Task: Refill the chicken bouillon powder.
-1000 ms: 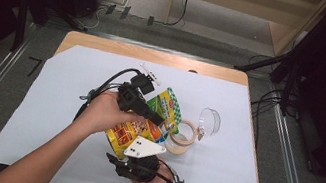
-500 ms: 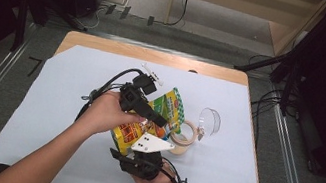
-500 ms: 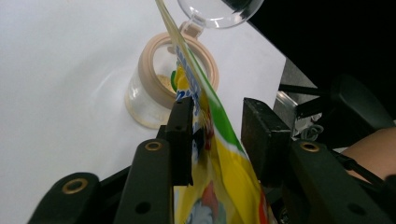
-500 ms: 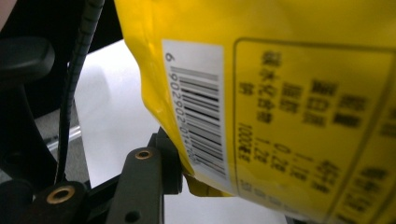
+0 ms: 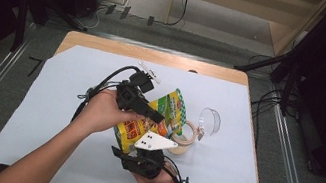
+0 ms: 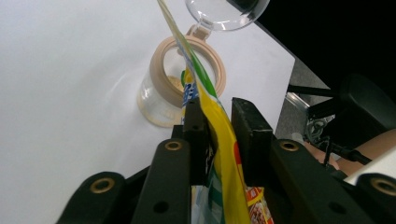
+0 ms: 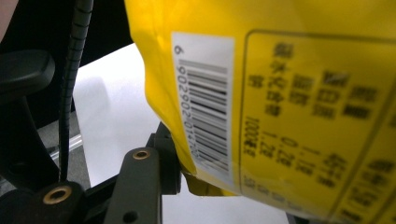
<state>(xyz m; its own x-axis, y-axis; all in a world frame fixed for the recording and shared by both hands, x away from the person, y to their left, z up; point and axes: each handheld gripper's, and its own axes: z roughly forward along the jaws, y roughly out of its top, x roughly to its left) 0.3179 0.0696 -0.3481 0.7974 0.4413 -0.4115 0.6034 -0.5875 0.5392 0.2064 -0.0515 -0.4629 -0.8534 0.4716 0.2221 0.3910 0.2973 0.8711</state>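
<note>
A yellow snack packet (image 5: 170, 108) is held upright above the white sheet by both grippers. My left gripper (image 5: 159, 117) grips its upper part from the left. Its jaws have just been closing, and in the left gripper view the packet (image 6: 219, 135) is pinched between the pads (image 6: 196, 135). My right gripper (image 5: 133, 147) holds the packet's lower edge from the near side. Its jaws have just been opening a little, and the packet's bottom corner (image 7: 205, 182) still sits against one finger (image 7: 163, 158). A clear jar (image 5: 187, 137) with a tan rim stands just right of the packet, its hinged lid (image 5: 210, 120) flipped open.
The white sheet (image 5: 45, 116) covers most of a wooden table (image 5: 108, 44). Black cables trail from both grippers across the sheet. A small white item (image 5: 148, 72) lies behind the left hand. A dark floor with rails surrounds the table.
The packet's top has tipped slightly towards the jar. Both hands stay almost where they were.
</note>
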